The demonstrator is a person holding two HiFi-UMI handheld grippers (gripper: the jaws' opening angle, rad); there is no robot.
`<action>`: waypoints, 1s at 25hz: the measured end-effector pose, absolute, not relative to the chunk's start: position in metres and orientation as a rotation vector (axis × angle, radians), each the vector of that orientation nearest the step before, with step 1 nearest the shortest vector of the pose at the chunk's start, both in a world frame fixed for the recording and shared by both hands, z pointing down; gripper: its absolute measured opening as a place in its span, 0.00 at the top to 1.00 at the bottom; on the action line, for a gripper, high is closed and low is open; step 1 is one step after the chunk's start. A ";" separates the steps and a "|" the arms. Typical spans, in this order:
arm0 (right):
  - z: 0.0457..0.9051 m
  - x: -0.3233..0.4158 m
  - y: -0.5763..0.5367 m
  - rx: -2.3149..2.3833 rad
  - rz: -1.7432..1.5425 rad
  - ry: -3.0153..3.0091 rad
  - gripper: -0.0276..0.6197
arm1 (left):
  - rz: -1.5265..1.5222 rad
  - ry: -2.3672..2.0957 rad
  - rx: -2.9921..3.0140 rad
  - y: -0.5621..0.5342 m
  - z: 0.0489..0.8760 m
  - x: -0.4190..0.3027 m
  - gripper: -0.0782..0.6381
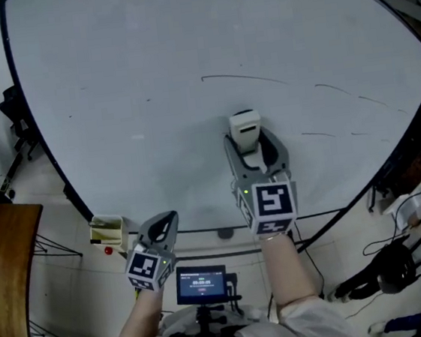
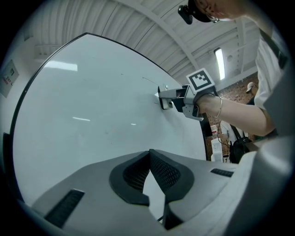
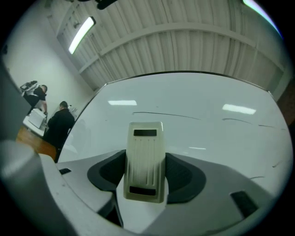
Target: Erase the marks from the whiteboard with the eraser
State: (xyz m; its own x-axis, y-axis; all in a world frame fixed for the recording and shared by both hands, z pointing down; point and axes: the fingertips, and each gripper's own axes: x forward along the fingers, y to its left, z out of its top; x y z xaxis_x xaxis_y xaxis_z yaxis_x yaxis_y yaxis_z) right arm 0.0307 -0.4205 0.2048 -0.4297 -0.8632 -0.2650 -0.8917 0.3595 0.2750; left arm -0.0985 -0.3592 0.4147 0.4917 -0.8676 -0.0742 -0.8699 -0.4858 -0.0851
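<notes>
A few thin marks (image 1: 241,76) on the whiteboard (image 1: 112,99), right gripper (image 1: 252,150) clamps the eraser (image 1: 245,126) against it, left gripper (image 1: 165,222) pinched shut, empty

ribbed white ceiling (image 3: 184,37), tube light (image 3: 82,28), wooden table (image 1: 8,278)

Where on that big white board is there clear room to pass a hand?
The left half of the whiteboard, from its dark edge to the eraser, looks bare. Right of the eraser it is busier: a long line above and short strokes toward the right edge.
</notes>
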 end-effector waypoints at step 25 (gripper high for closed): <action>0.208 0.086 -0.444 -1.836 0.700 2.344 0.55 | 0.010 1.541 -2.634 -0.370 0.424 -0.098 0.88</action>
